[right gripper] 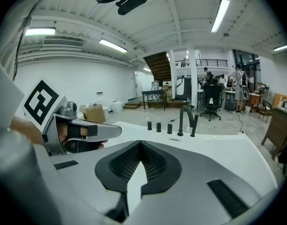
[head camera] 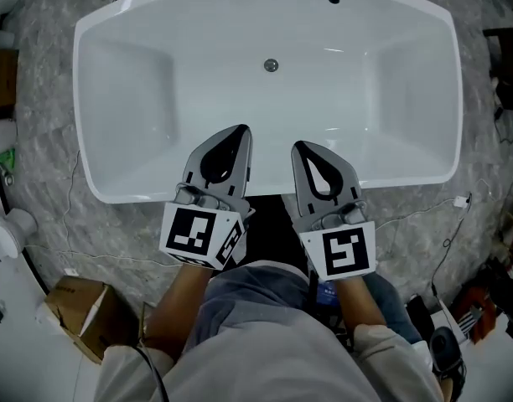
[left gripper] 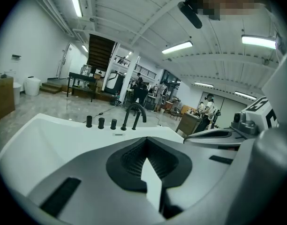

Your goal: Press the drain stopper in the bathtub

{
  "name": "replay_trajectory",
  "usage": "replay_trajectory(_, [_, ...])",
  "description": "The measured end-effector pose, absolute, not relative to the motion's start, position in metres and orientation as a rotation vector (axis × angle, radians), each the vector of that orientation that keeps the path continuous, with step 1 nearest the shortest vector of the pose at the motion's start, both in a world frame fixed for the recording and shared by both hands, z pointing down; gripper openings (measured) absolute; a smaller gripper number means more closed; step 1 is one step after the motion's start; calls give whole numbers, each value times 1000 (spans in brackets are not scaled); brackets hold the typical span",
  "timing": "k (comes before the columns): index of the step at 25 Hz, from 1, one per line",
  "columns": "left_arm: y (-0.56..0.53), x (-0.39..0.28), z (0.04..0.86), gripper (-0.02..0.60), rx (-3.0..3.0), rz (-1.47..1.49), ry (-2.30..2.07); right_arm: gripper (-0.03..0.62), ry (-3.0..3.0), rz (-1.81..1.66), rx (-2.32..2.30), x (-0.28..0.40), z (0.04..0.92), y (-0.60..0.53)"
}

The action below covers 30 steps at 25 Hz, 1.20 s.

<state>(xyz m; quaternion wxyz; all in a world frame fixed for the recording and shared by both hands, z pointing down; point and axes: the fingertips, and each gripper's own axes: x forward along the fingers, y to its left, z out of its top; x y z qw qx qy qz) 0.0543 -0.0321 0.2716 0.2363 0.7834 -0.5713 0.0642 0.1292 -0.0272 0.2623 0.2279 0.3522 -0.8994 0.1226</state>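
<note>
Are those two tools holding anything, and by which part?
Nothing is held: the left tool and the right tool are both shut and empty, over the near side of the bathtub, apart from the drain stopper.

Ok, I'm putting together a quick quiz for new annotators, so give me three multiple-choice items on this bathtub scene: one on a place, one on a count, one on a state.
1. Where is the drain stopper?
A. on the bathtub floor, toward the spout
B. on the near rim
C. on the room floor outside the tub

2. How many small black knobs stand beside the spout?
A. one
B. three
C. six

3. How do the jaws of the left gripper and right gripper stand?
A. both wide apart
B. both together, empty
C. one clamped on a knob

Answers:
1 A, it sits mid-floor, well beyond both grippers.
2 B, three stand in a row in both gripper views.
3 B, each pair's tips meet with nothing between.
</note>
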Motion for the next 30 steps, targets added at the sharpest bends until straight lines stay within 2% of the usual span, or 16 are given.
replay_trajectory(17, [-107,49,441,6,2064,277,-1548,15,-2390,436,864,117,445,-103])
replay_trajectory(30, [-130,35,540,6,2041,269,-1526,15,-2307,415,813,93,564,-143])
